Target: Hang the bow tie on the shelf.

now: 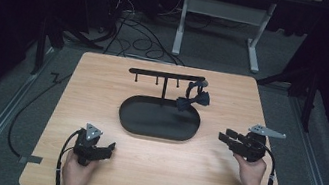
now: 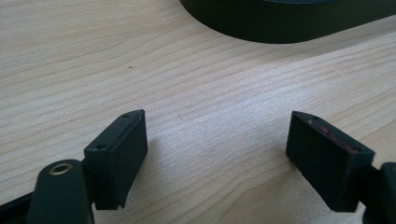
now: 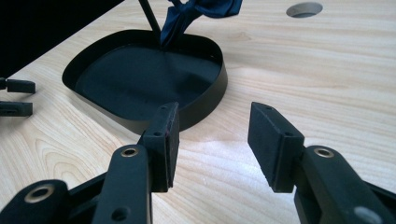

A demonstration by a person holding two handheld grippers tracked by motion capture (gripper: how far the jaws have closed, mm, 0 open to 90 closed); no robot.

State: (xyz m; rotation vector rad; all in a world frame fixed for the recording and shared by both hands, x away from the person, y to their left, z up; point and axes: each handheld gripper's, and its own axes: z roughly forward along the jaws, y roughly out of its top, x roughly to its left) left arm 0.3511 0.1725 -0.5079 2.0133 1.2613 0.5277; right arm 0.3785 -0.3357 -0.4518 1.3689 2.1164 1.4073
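Pale wooden table [image 1: 103, 82], grey carpet [image 1: 219, 56] beyond.

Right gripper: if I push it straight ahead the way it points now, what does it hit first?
Probably the near wall of the black tray. The right gripper, jaws open and empty, aims at it over bare table; depth is hard to judge.

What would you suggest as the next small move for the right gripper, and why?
Probably carry the right gripper forward and left toward the bow tie hanging on the rack above the tray. Its jaws stand open and empty over bare table, and it is the nearer one.
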